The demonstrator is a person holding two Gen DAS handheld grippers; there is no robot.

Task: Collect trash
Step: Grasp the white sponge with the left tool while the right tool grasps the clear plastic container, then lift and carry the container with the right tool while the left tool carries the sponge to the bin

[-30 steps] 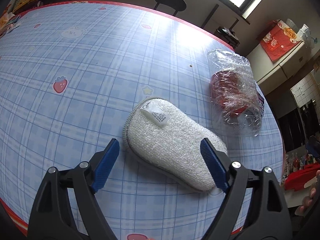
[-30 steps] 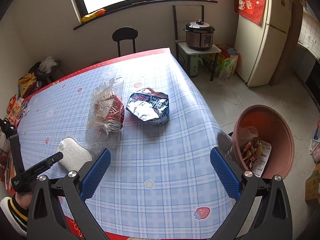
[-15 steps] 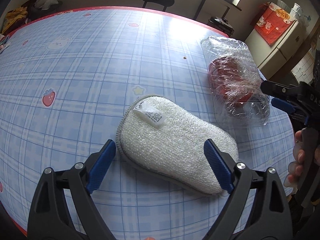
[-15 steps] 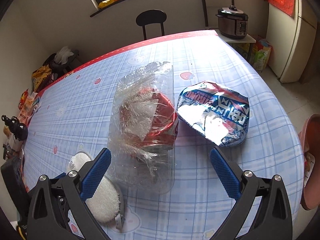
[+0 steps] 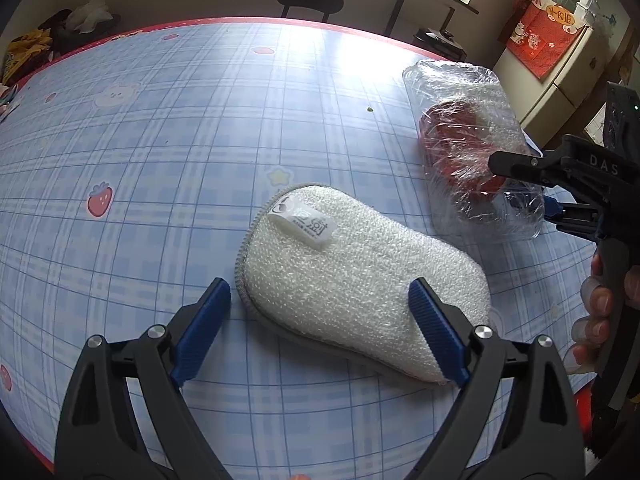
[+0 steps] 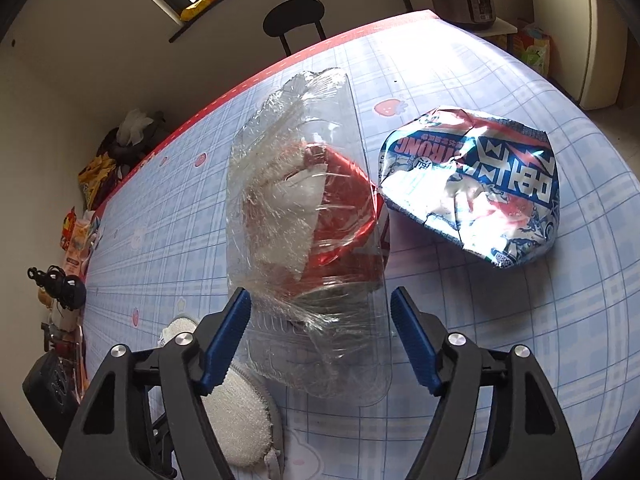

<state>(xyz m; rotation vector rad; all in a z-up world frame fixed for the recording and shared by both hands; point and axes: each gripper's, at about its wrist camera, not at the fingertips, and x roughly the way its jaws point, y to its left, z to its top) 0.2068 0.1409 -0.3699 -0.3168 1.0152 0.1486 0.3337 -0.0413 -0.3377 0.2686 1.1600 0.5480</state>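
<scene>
The tray (image 6: 304, 216) is straddled by the closing right gripper (image 6: 320, 336), not yet pinched. The sponge (image 5: 352, 280) is bracketed by the wide-open left gripper (image 5: 320, 328), probably for steadying.

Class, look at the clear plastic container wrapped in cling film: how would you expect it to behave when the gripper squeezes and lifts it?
The clear plastic container looks thin-walled, so it will probably buckle under the right gripper. Its wrinkled film may slip. It seems light, holding only crumpled wrappers.

Table (image 5: 168, 128): sponge (image 5: 360, 292), container (image 6: 304, 220), wrapper (image 6: 476, 192)
</scene>
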